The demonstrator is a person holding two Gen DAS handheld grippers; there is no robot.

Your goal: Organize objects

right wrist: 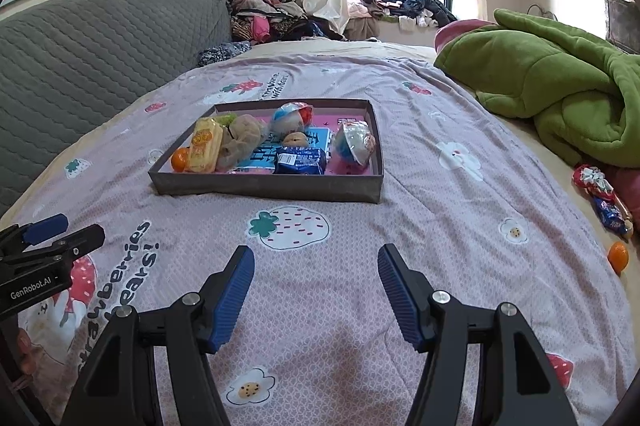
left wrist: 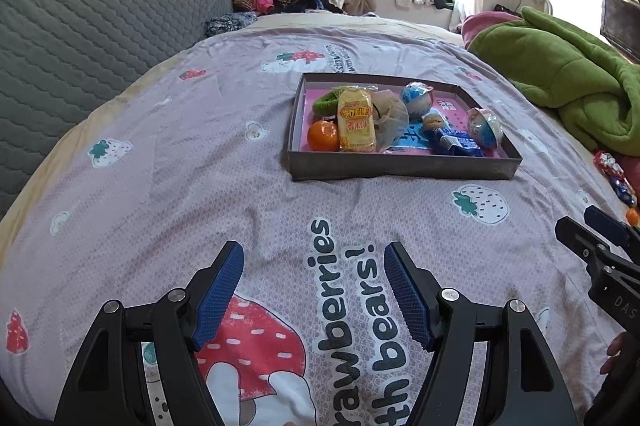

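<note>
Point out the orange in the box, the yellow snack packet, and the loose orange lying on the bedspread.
Orange in the box [left wrist: 323,135]: left wrist view, middle of its peel.
Yellow snack packet [left wrist: 356,120]: left wrist view, on its printed front.
Loose orange [right wrist: 618,256]: right wrist view, centre of the fruit.

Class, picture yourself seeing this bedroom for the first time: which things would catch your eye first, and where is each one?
First, the shallow grey cardboard tray in the middle of the pink strawberry-print bedsheet, filled with snacks: a yellow wrapped cake and a small orange mandarin at its left end. Next, the rumpled green fleece blanket on the right. Both open grippers, left and right, hold nothing.
</note>
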